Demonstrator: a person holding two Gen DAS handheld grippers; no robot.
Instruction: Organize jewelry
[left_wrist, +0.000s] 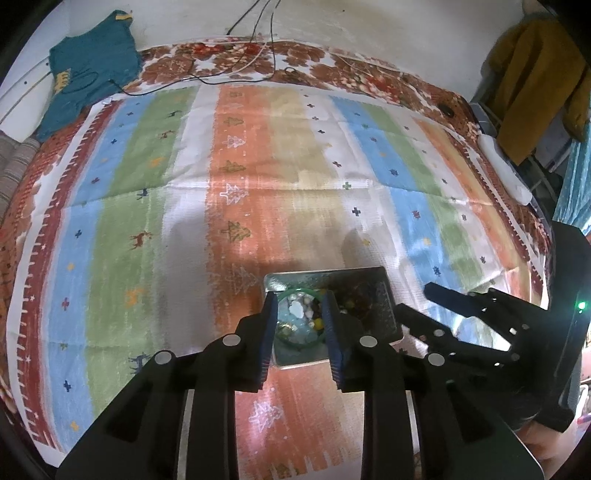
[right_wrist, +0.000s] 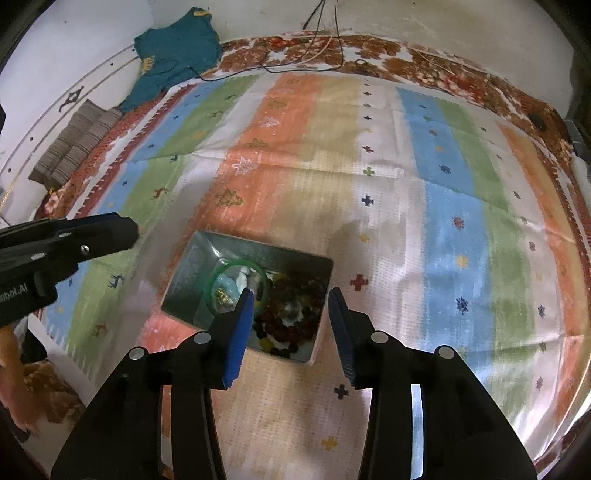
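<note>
An open metal tin (left_wrist: 386, 295) (right_wrist: 184, 269) sits on the striped cloth and holds jewelry. Inside are a green bangle (left_wrist: 299, 290) (right_wrist: 216, 277) around pale blue and white pieces, and a heap of dark red beads (right_wrist: 291, 306) (left_wrist: 362, 295). My left gripper (left_wrist: 300, 299) hovers over the tin's left half, open, its blue pads framing the bangle without touching it. My right gripper (right_wrist: 291, 295) is open above the beads, nothing between its pads. Each gripper shows in the other's view: the right gripper (left_wrist: 413, 297) to the right, the left gripper (right_wrist: 110, 232) at the left.
The colourful striped cloth (left_wrist: 258, 184) covers a wide flat surface. A teal garment (left_wrist: 88, 70) and black cables (left_wrist: 236, 74) lie at the far edge. A mustard garment (left_wrist: 535, 81) hangs at the right above a white power strip (left_wrist: 506, 166). Folded striped fabric (right_wrist: 74, 144) lies far left.
</note>
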